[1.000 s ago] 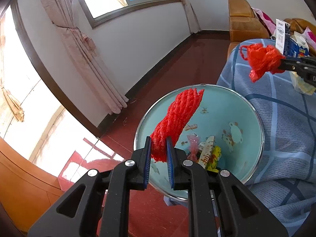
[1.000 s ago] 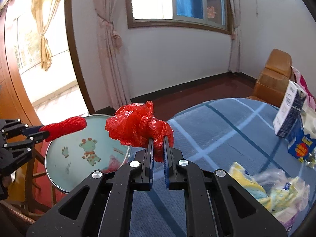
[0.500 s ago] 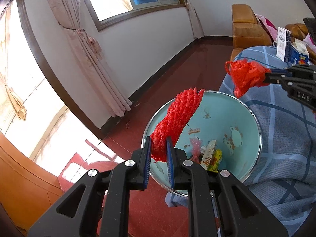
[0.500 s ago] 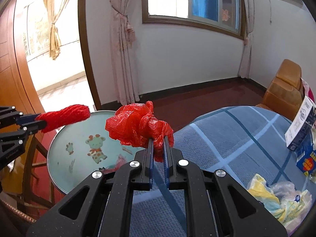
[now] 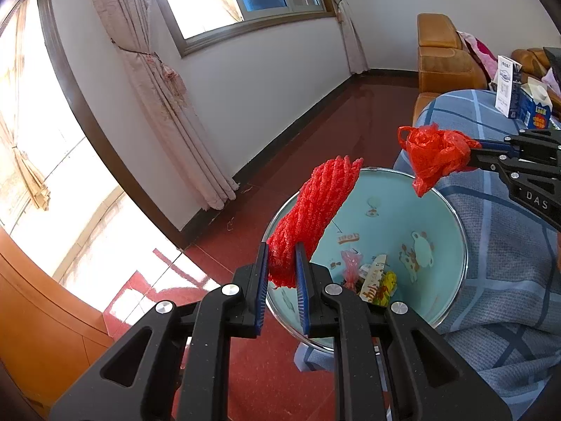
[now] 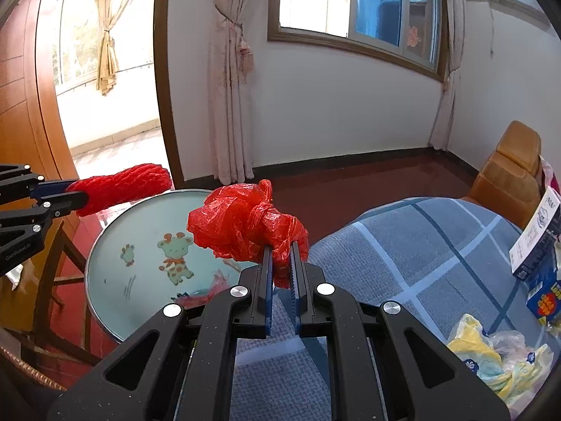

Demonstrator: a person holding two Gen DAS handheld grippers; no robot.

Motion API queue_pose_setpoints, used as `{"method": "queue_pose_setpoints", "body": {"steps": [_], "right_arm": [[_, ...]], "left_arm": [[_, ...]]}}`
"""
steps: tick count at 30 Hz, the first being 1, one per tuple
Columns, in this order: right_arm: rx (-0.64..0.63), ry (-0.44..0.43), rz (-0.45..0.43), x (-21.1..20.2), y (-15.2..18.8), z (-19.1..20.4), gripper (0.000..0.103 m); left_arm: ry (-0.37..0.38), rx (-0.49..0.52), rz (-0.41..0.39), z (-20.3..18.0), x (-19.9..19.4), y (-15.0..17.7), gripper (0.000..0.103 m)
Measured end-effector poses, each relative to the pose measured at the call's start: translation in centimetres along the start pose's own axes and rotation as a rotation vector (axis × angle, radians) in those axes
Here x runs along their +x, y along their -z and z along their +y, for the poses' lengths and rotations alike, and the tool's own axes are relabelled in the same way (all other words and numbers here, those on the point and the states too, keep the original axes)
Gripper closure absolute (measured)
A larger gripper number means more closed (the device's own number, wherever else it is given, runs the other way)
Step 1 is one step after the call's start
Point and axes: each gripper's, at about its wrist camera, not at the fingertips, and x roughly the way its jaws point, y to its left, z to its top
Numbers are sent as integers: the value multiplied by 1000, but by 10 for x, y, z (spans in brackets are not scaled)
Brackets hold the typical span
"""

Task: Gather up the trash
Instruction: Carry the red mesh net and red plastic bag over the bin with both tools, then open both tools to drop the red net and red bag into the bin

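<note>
My left gripper is shut on a red foam net sleeve and holds it over the near rim of a light blue cartoon-print basin. The sleeve also shows in the right wrist view, above the basin's left edge. My right gripper is shut on a crumpled red plastic bag, held over the basin's right rim; the bag shows in the left wrist view too. Several wrappers lie in the basin's bottom.
A blue plaid cloth covers the table right of the basin. On it stand a milk carton and a white-blue box, with crumpled yellow and clear bags. A wooden stand holds the basin. Brown sofa behind.
My right gripper has carried the red bag leftward from above the table to the basin's rim. My left gripper has kept the net sleeve over the basin, drawing back slightly.
</note>
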Motion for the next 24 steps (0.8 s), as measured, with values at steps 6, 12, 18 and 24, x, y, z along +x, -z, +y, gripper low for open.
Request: {"method": "queue_pose_setpoints", "body": {"steps": [6, 12, 18, 24], "right_arm": [[-1, 1, -3, 1, 1, 2, 94], [-12, 2, -8, 1, 0, 3, 94], [-17, 0, -10, 0, 2, 5, 94], [-36, -36, 4, 1, 1, 9, 88]], "left_arm": [[-2, 1, 1, 0, 0, -1, 88], [0, 1, 2, 1, 0, -1, 88], [1, 1, 3, 1, 0, -1, 88], [8, 1, 5, 0, 1, 0, 74]]}}
